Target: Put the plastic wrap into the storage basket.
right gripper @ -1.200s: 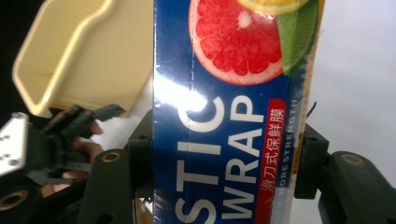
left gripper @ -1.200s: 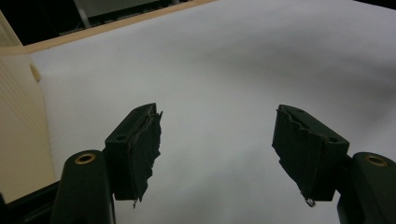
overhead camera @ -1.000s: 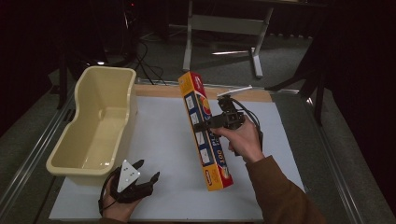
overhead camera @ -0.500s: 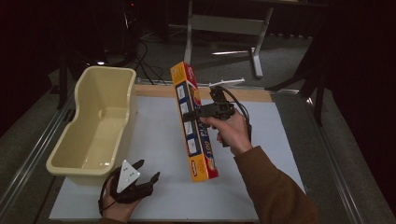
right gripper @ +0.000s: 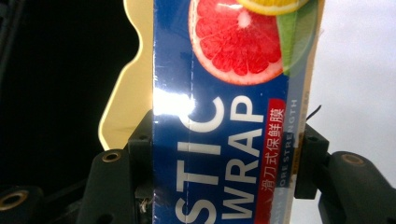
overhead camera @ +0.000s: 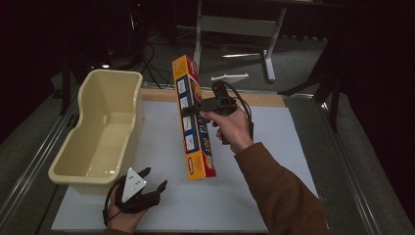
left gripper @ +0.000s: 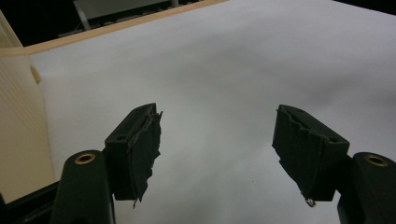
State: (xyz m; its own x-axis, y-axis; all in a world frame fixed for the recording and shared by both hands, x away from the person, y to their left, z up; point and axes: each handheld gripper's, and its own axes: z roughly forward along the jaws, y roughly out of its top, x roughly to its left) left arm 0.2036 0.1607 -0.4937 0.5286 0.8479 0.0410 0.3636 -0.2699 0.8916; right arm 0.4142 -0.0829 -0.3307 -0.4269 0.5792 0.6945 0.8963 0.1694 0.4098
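Note:
A long orange and blue plastic wrap box [overhead camera: 195, 122] hangs in the air over the white mat, its top leaning away from me. My right gripper [overhead camera: 192, 108] is shut on its upper half. In the right gripper view the box [right gripper: 229, 107] sits clamped between both black jaws, with a grapefruit picture above the lettering. My left gripper [overhead camera: 155, 180] rests low at the mat's near left corner, open, its fingers [left gripper: 140, 149] spread wide with nothing between them. A cream plastic tub [overhead camera: 78, 156] stands to the left of the box.
The white mat [overhead camera: 274, 147] covers the table, with a wooden strip along its far edge. A metal stand and cables sit on the dark floor behind. A small white piece [overhead camera: 230, 77] lies beyond the table's far edge.
My right gripper has lifted the box and carried it left, toward the tub, standing it more upright. The left gripper has stayed put.

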